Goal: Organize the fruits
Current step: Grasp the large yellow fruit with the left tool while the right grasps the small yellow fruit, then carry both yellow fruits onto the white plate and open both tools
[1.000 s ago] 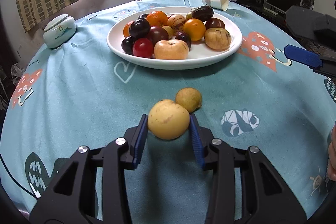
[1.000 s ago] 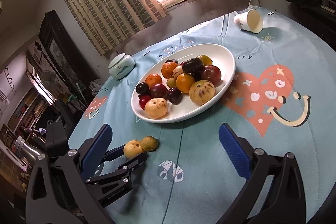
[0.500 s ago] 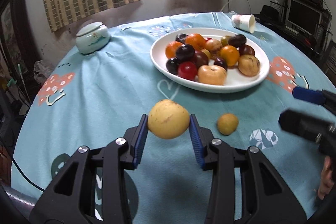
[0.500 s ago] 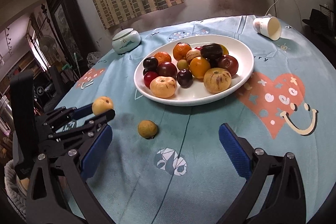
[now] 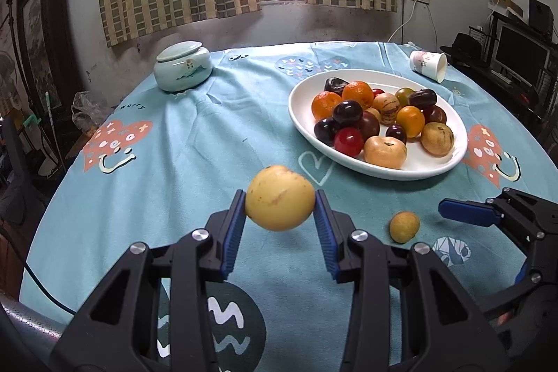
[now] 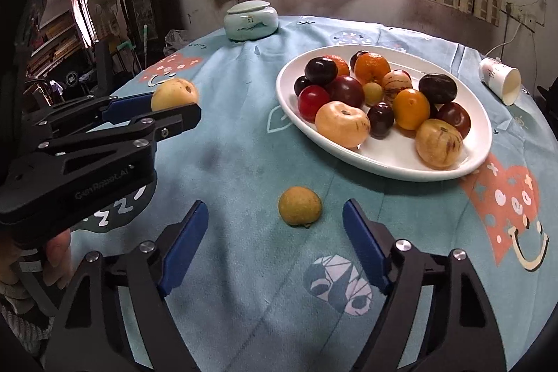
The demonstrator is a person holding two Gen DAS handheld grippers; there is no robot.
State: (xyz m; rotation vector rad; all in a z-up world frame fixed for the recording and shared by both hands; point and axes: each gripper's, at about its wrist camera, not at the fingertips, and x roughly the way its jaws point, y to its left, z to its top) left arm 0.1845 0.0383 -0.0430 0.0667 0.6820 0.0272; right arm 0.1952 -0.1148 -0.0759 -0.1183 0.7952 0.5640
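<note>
Between the blue pads of the left claw (image 5: 280, 218) sits a pale yellow fruit (image 5: 280, 197), pinched on both sides and lifted clear of the desk (image 5: 195, 142), with its shadow on the cloth below. Seen from the right wrist, that fruit is carried out to the left, well apart from the plate.

Just beside it, lower and to the right, a small yellow-green fruit (image 6: 299, 205) lies alone on the turquoise cloth. The right claw (image 6: 275, 225) straddles it: its jaws are closing, the fruit is between them, yet a gap shows on each side, so neither pad presses on it. The fruit rests on the cloth, not gripped.

Farther out stands the white oval plate (image 6: 387, 162), heaped with oranges, dark plums, a red fruit and several tan striped ones. Beyond it a paper cup (image 6: 500, 82) lies tipped on its side, and a pale lidded ceramic jar (image 6: 250, 20) stands near the far edge under the curtained window.

As for progress, I judge the sorting to be at an early stage. One yellow fruit is in hand, a second is about to be taken, and the large mixed pile on the plate appears untouched. Where the sorted fruit is meant to go cannot be told from these views; no second dish or basket shows clearly.
</note>
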